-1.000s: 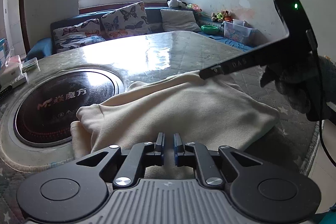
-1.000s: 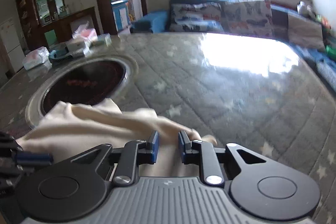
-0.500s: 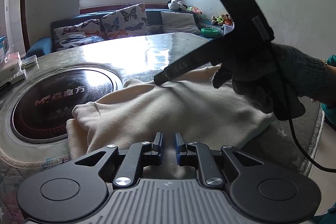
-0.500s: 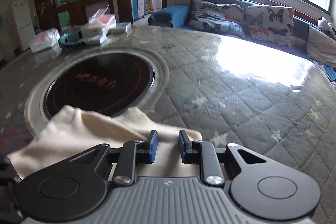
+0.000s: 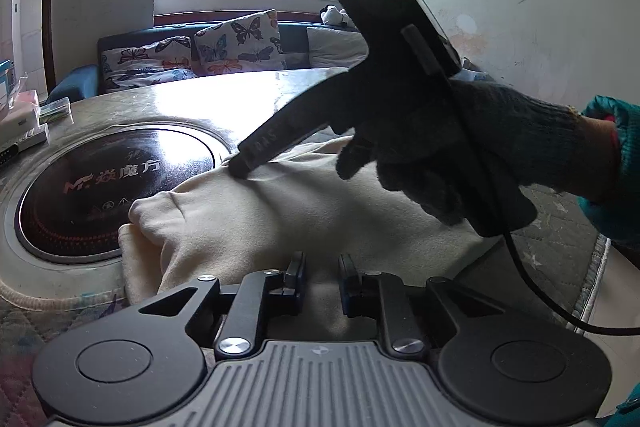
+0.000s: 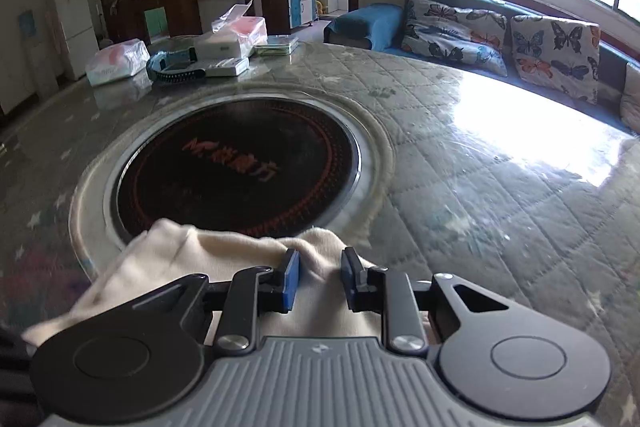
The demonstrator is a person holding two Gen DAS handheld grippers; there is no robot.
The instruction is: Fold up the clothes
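A cream garment [image 5: 304, 211] lies folded on the quilted table beside the round black cooktop [image 5: 108, 183]. My left gripper [image 5: 322, 269] is over its near edge, jaws a little apart with cloth between them. My right gripper [image 6: 320, 265] is at the garment's [image 6: 208, 251] far edge by the cooktop [image 6: 236, 167], jaws slightly apart with a cloth fold between them. In the left wrist view the right gripper's tip [image 5: 244, 169] presses on the cloth, held by a gloved hand [image 5: 480, 155].
Boxes and packets [image 6: 224, 43] sit at the table's far side beyond the cooktop. A sofa with butterfly cushions [image 6: 500, 39] runs along the window wall. The table edge [image 5: 596, 275] is close on the right in the left wrist view.
My right gripper has swept left across the garment toward the cooktop, carrying the cloth edge over. Its jaws stand a bit wider. The left gripper has stayed at the near edge.
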